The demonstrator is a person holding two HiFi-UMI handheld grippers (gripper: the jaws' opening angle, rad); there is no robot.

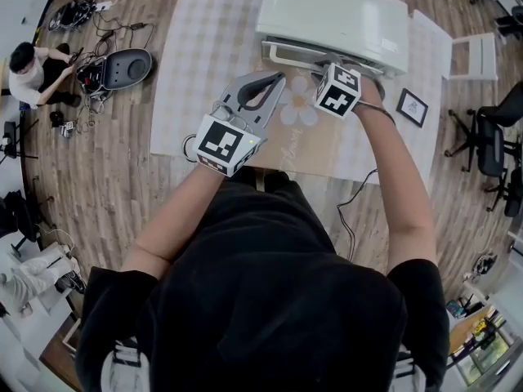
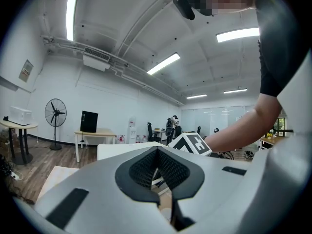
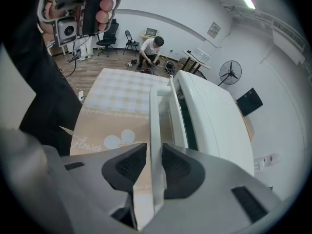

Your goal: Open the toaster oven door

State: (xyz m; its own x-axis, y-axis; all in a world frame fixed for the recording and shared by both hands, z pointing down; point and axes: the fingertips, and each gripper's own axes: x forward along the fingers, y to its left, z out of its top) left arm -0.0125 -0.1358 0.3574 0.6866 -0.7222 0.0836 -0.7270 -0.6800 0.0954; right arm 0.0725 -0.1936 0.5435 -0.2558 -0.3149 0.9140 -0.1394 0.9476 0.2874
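Note:
A white toaster oven (image 1: 335,15) stands at the table's far edge, its front facing me. Its pale door handle (image 1: 290,55) runs along the front. My right gripper (image 1: 328,65) reaches to that handle, mostly hidden under its marker cube. In the right gripper view the handle (image 3: 155,111) passes between the two dark pads of the right gripper (image 3: 154,152), and both pads sit against it. A narrow dark gap shows between door and oven body (image 3: 214,116). My left gripper (image 1: 276,77) hovers over the table left of the handle, shut and empty (image 2: 157,152).
The table carries a checked cloth with a flower print (image 1: 212,47). A small framed picture (image 1: 412,107) lies at its right corner. A white stool (image 1: 478,55) and office chairs (image 1: 490,137) stand to the right. A person (image 1: 29,72) crouches among cables at the left.

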